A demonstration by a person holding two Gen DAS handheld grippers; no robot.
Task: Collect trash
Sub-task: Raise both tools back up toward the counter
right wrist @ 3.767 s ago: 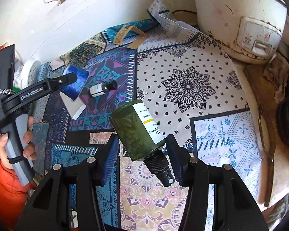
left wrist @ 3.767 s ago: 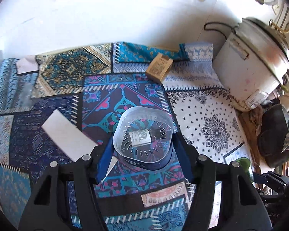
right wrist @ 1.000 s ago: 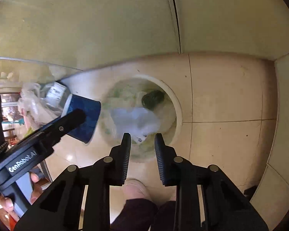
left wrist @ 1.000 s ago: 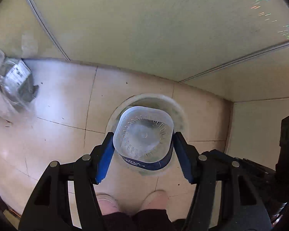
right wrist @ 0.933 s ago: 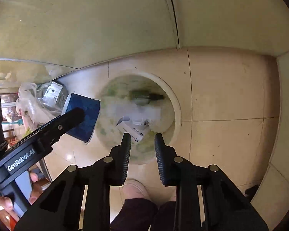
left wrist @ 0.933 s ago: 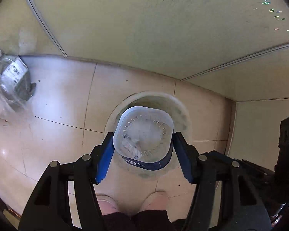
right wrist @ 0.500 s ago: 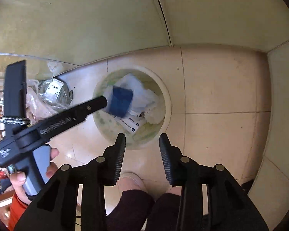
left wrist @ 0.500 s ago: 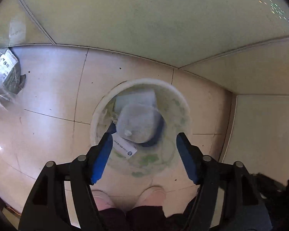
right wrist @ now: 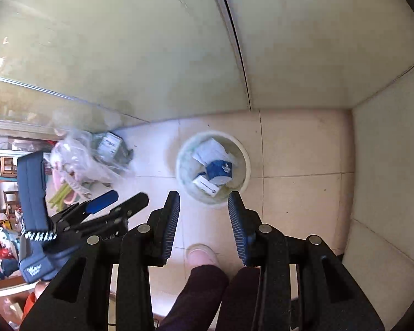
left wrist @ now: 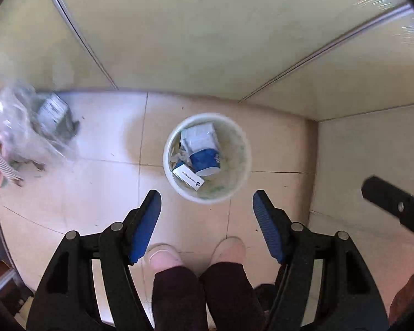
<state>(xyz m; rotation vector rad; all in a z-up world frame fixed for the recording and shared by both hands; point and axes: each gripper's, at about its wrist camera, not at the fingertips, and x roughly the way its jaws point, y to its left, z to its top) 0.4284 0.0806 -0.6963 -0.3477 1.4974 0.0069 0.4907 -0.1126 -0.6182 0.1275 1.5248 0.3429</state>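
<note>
The left gripper (left wrist: 207,207) hangs with its blue-padded jaws wide apart and nothing between them. The right gripper (right wrist: 204,209) has a narrower gap, also empty. On the tiled floor (left wrist: 102,193) near the wall corner stands a round white plastic bin (left wrist: 247,165). Inside it lie a blue-and-white paper cup (left wrist: 205,161), a small white carton (left wrist: 189,178) and crumpled white paper (left wrist: 198,135). A clear plastic bag (left wrist: 22,132) lies well apart at the wall.

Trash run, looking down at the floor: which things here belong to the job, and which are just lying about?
Job:
bin
blue cup in the bin
white box in the bin
white packet in the bin
left tongs, open, empty
right tongs, open, empty

Lying about:
plastic bag on the floor left of the bin
person's shoes
</note>
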